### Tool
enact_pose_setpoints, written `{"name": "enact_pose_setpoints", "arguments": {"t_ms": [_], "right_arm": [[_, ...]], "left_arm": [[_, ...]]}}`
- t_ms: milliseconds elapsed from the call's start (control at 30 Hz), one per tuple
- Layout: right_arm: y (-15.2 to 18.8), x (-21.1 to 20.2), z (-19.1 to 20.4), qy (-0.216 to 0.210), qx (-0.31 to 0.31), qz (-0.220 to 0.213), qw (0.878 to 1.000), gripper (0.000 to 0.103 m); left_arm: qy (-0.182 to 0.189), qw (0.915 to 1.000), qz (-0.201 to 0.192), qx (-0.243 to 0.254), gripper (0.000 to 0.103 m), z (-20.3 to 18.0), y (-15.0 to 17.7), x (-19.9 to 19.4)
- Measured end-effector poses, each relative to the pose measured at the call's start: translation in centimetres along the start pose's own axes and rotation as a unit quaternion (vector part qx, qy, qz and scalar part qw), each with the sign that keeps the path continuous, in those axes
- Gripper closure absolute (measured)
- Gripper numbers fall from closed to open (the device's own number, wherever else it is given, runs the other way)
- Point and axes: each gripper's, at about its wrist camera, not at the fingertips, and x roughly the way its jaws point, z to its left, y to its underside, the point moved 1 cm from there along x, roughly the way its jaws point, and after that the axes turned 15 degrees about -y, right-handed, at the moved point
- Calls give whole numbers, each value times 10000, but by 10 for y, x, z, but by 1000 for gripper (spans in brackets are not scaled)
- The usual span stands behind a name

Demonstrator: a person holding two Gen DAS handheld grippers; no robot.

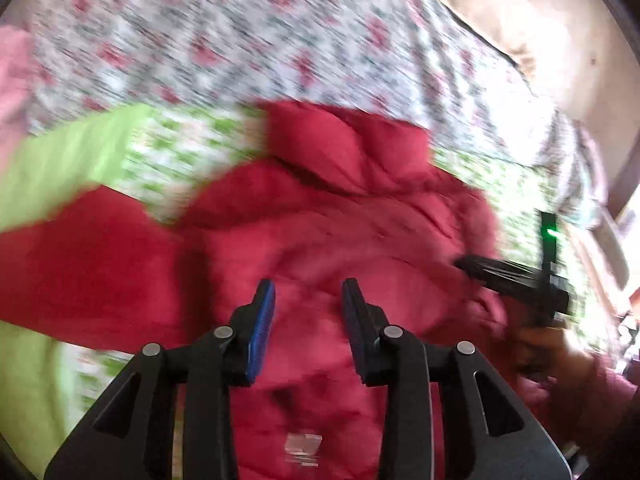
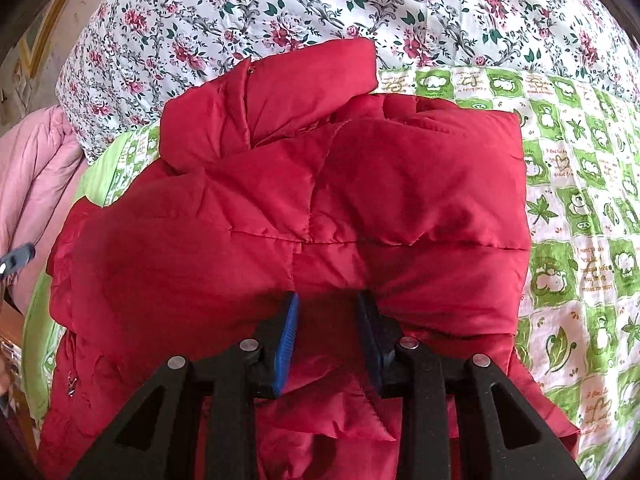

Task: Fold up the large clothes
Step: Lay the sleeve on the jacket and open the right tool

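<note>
Red quilted jacket (image 2: 304,216) lies on green-and-white printed blanket (image 2: 576,208), flower-patterned quilt (image 2: 280,12) beyond. Long axis runs away from right wrist camera; hood (image 2: 272,104) points at floral quilt, hem nearest camera. Right gripper (image 2: 328,312) jaws spread, padded fabric bulging between them, grip unclear. Left gripper (image 1: 308,296) jaws spread, above jacket, view motion-blurred. Pink garment (image 2: 36,176) at blanket's left edge.
</note>
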Motion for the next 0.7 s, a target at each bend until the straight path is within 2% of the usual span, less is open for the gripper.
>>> {"name": "enact_pose_setpoints", "arguments": {"t_ms": [33, 133, 233, 300, 333, 367, 467, 533, 700], "right_arm": [[0, 1, 1, 9, -4, 2, 10000, 70], [-3, -1, 2, -32, 23, 16, 10000, 70], [-10, -15, 2, -107, 22, -124, 9999, 70], [-17, -21, 0, 103, -128, -264, 9995, 67], [-21, -21, -4, 255, -196, -291, 9991, 61], [-25, -18, -9, 371, -195, -257, 9988, 60], [-29, -2, -31, 568, -73, -45, 9983, 62], [-25, 7, -42, 524, -24, 3, 9986, 62], [-25, 1, -39, 648, 41, -89, 9979, 63]], "left_arm": [[27, 9999, 127, 63, 71, -9, 3, 12], [-356, 9980, 483, 195, 71, -20, 10, 51], [-415, 9970, 631, 165, 71, -17, 15, 73], [-396, 9971, 629, 156, 71, -17, 15, 77], [-399, 9972, 608, 176, 71, -16, 16, 78], [-399, 9972, 600, 200, 71, -17, 18, 79], [-372, 9974, 521, 329, 71, -20, 23, 86], [-285, 9977, 541, 285, 71, -17, 25, 94], [-155, 9981, 588, 136, 72, -11, 26, 101]]}}
